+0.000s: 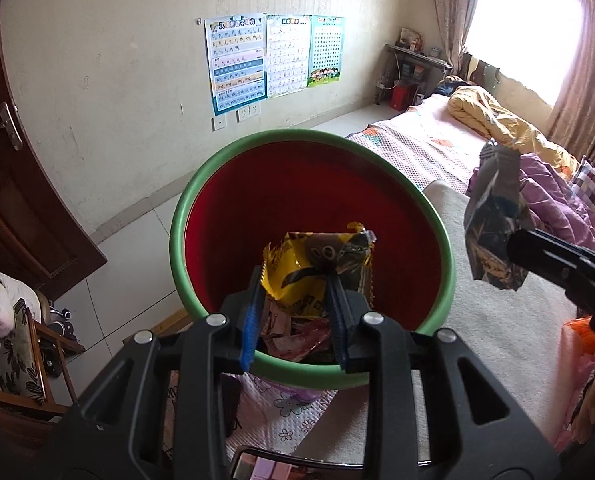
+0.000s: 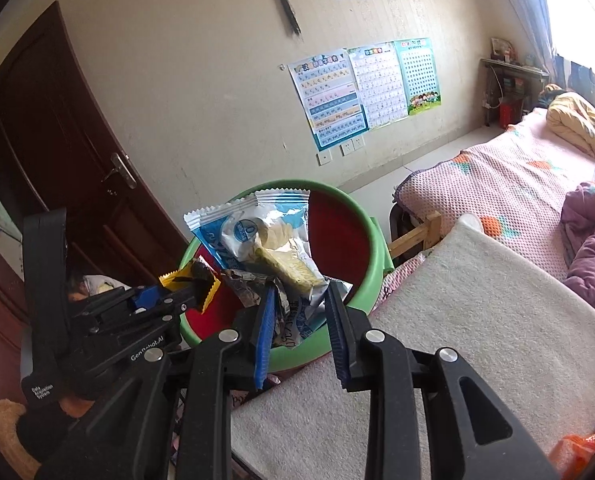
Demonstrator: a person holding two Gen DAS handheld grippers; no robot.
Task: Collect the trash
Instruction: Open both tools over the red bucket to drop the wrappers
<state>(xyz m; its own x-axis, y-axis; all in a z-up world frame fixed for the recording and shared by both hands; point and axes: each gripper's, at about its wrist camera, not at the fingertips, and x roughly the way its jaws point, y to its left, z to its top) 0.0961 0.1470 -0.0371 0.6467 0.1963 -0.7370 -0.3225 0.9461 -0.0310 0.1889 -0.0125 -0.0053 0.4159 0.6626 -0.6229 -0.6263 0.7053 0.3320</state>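
Left gripper (image 1: 295, 276) pinches a yellow snack wrapper (image 1: 317, 266) over the red bin (image 1: 313, 196) with green rim, other wrappers already lying at the bottom. Right gripper (image 2: 299, 294) clamps a blue-white wrapper (image 2: 265, 240) just beside the bin's rim. Behind: cream blanket (image 2: 477, 320), bed (image 2: 497, 184), wall posters (image 1: 273, 58).

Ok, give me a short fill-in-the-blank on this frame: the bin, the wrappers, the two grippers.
The bin has a green rim and a ____ inside.
The left gripper holds a ____ wrapper over the bin.
The right gripper holds a blue-and-____ wrapper.
The bin already holds ____ at its bottom.

Missing words: red; yellow; white; wrappers
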